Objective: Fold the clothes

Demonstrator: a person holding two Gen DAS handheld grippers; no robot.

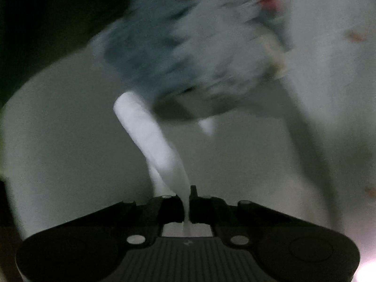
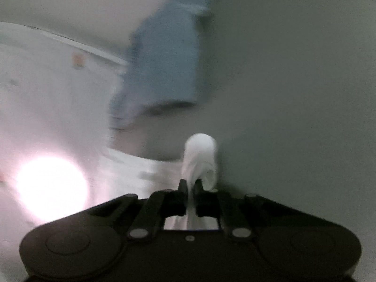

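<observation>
Left gripper [image 1: 186, 208]: jaws pinching nearly closed, only a thin strip of white cloth [image 1: 150, 136] sitting between them.
White cloth, left view: rising from the jaws as a rolled, tube-like fold, leaning up and to the left, its far end reaching the edge of the pile [image 1: 188, 47].
Right gripper [image 2: 190, 196]: jaws also clamping tight on white cloth [image 2: 199, 155], a thin fold running down between the fingers.
White cloth, right view: bunching into a rounded curl just above the fingertips, more white fabric trailing off low to the left.
Same garment in both grippers: cannot tell, no view showing both ends joined.
Pile: blurred grey-blue fabric with red patches near the top edge, lying on the table [image 1: 70, 141] beyond the left gripper.
Blue item [image 2: 164, 65]: light blue block-like shape, probably folded fabric, sitting ahead of the right gripper, well apart from the fingers; too smeared to be sure.
Table: pale, plain surface filling most of both views.
Glare [image 2: 50, 188]: bright round spot showing low left in the right view.
Image quality: heavy motion blur blurring edges in both views.
</observation>
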